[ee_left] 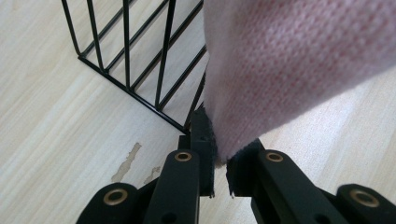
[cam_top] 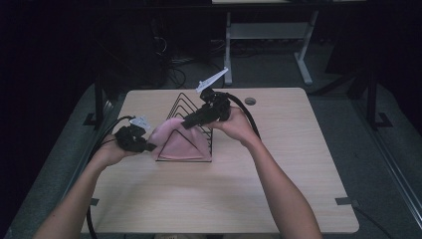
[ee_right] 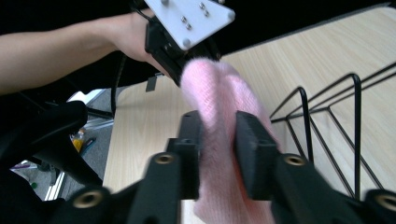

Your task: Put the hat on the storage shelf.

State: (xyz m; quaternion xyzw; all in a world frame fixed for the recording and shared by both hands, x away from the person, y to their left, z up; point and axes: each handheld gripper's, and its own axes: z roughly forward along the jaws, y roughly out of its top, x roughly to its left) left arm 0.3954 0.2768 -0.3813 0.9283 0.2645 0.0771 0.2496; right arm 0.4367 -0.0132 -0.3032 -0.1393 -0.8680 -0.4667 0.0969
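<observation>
A pink knitted cloth (cam_top: 181, 142) hangs against the front of a black wire rack (cam_top: 186, 102) in the middle of the wooden table (cam_top: 278, 164). My left gripper (cam_top: 152, 147) is shut on the cloth's lower left edge. In the left gripper view the jaws (ee_left: 220, 163) pinch the corner of the cloth (ee_left: 289, 60) just beside the rack's base (ee_left: 130, 60). My right gripper (cam_top: 185, 124) comes in from the upper right and is shut on the cloth's top fold. In the right gripper view the cloth (ee_right: 210, 88) bulges up between the pads (ee_right: 218, 140).
The rack's triangular wire dividers (ee_right: 336, 121) stand right of the held cloth. A round cable hole (cam_top: 250, 101) lies behind the right hand. Scuffed patches (ee_left: 126, 161) mark the tabletop near the left jaws. A white desk frame (cam_top: 303, 55) stands on the floor beyond the table.
</observation>
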